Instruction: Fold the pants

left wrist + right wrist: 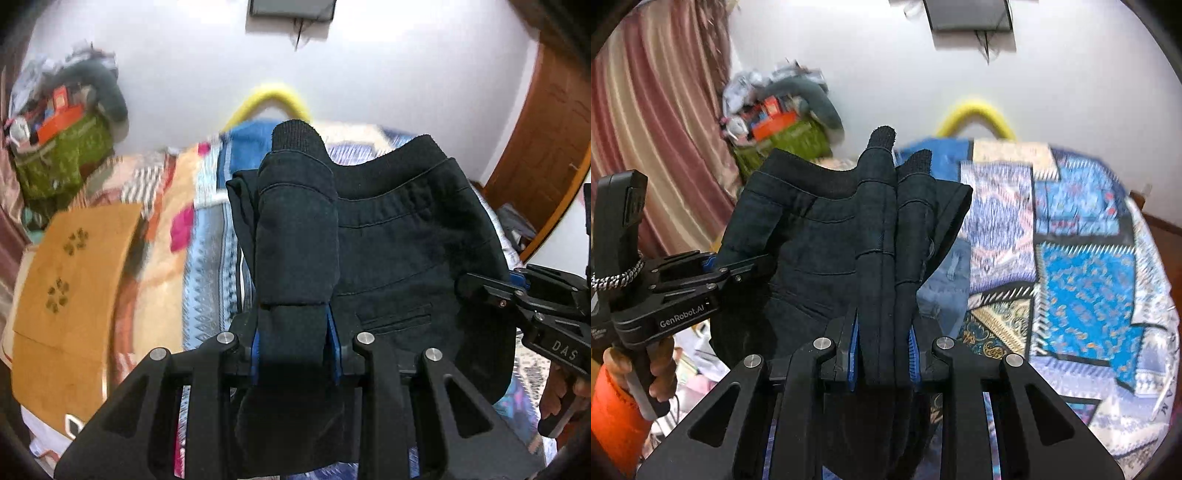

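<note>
Dark navy pants (399, 243) hang in the air above the bed, held at the waistband by both grippers. My left gripper (295, 221) is shut on one end of the waistband, the cloth wrapped over its fingers. My right gripper (894, 229) is shut on the other end of the pants (812, 236). The right gripper shows at the right edge of the left wrist view (491, 291). The left gripper shows at the left of the right wrist view (738, 269). The legs hang down out of sight.
A patterned blue bedspread (1082, 280) covers the bed below. An orange-tan cloth (70, 280) lies on the bed's left. A green bag piled with clutter (62, 155) stands by the white wall. A pink curtain (661, 129) hangs left; a wooden door (546, 155) is right.
</note>
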Available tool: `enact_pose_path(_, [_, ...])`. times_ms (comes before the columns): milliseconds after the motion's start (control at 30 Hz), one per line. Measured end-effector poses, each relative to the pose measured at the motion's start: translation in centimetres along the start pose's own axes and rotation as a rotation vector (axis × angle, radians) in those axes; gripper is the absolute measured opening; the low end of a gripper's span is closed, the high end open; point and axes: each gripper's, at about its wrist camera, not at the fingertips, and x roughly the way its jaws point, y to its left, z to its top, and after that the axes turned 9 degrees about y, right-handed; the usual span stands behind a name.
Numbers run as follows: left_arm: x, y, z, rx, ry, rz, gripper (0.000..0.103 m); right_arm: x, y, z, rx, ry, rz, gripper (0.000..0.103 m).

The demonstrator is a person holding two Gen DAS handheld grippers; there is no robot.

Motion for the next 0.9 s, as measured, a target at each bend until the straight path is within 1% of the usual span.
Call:
enact_pose_path(67, [3.3, 0.7, 0.2, -0.024, 0.046, 0.002, 0.028, 2.8, -0.6, 0.2, 0.001, 0.036, -0.022, 0.019])
enact_pose_path(167, [6.7, 1.0, 0.1, -0.022, 0.086, 0.016, 0.028, 6.1, -1.1, 0.2, -0.017, 0.082, -0.07, 0.019])
enact_pose_path(233, [9.3, 1.3, 0.1, -0.018, 0.119, 0.032, 0.028, 7.9, -1.8, 0.4, 0.012, 0.111, -0.066, 0.019])
enact_pose_path(367, [13.3, 2.1, -0.2, -0.031, 0.179, 0.028, 0.029, 10.4, -3.0, 0.4, 0.042, 0.165, -0.079, 0.02])
enact_pose_path(400, [14.0, 2.2, -0.4, -0.039, 0.196, 0.022, 0.031, 10.8, -3.1, 0.4, 0.046, 0.178, -0.083, 0.02])
enact_pose_path(433, [14.3, 2.2, -0.6, -0.042, 0.197, 0.025, 0.034, 11.4, -3.4, 0.1, 0.051, 0.193, -0.092, 0.022])
enact_pose_path(467, [14.4, 2.4, -0.7, -0.042, 0.195, 0.024, 0.037, 11.5, -3.6, 0.0, 0.054, 0.2, -0.09, 0.026])
enact_pose_path(533, [14.3, 2.4, -1.1, -0.032, 0.186, 0.03, 0.042, 11.3, -4.0, -0.6, 0.068, 0.217, -0.079, 0.03])
enact_pose_path(600, [13.6, 2.2, -1.4, -0.015, 0.177, 0.056, 0.043, 11.0, -4.3, -0.9, 0.083, 0.22, -0.071, 0.031])
enact_pose_path(700, [11.9, 1.7, -1.7, 0.008, 0.173, 0.102, 0.044, 9.3, -4.3, -1.6, 0.098, 0.208, -0.063, 0.031])
enact_pose_path(767, [10.6, 1.5, -1.7, 0.021, 0.162, 0.122, 0.044, 7.5, -4.1, -2.1, 0.102, 0.172, -0.04, 0.031])
enact_pose_path(900, [5.4, 0.9, -2.3, 0.031, 0.101, 0.109, 0.044, 2.6, -2.3, -2.8, 0.063, 0.078, -0.04, 0.031])
